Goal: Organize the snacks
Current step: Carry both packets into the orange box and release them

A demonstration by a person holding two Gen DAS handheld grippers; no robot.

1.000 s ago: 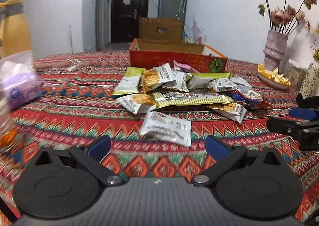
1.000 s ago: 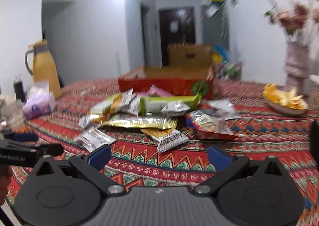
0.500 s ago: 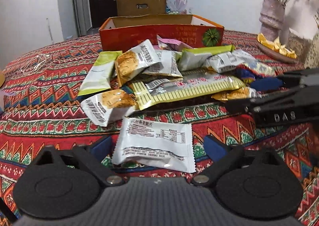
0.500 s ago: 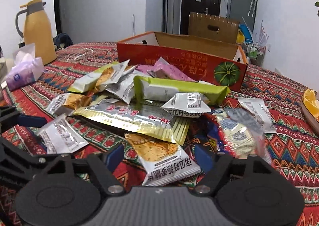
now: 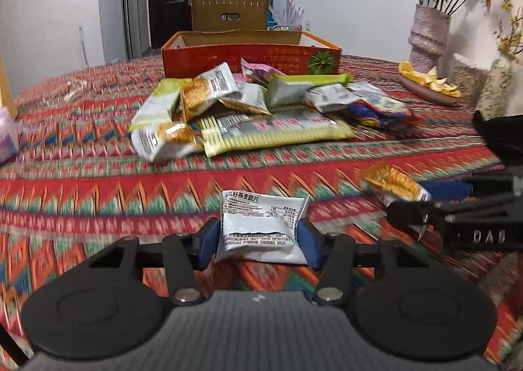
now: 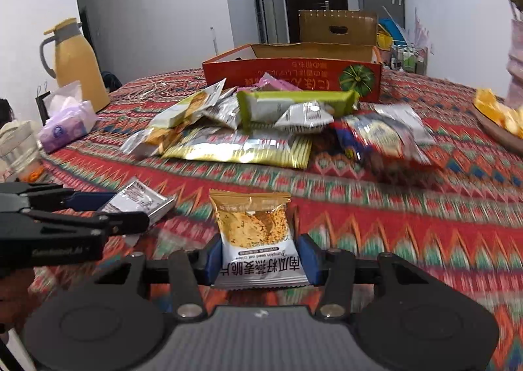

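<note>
A white snack packet sits between the blue pads of my left gripper. The jaws are closing and the pads press its two sides. My right gripper is closing likewise on a gold-and-white snack packet, pinched at its sides. Each gripper shows in the other's view: the right gripper with its gold packet, the left gripper with its white packet. Beyond them lies a pile of snack packets, and behind it stands an open red cardboard box.
A patterned red tablecloth covers the table. A vase of dried flowers and a dish of yellow pieces stand at the right. A yellow jug, a tissue pack and a glass stand at the left.
Both grippers' fingers have narrowed from wide open onto a packet each. Both have drawn back from the pile with their packets, which now sit apart from it.
</note>
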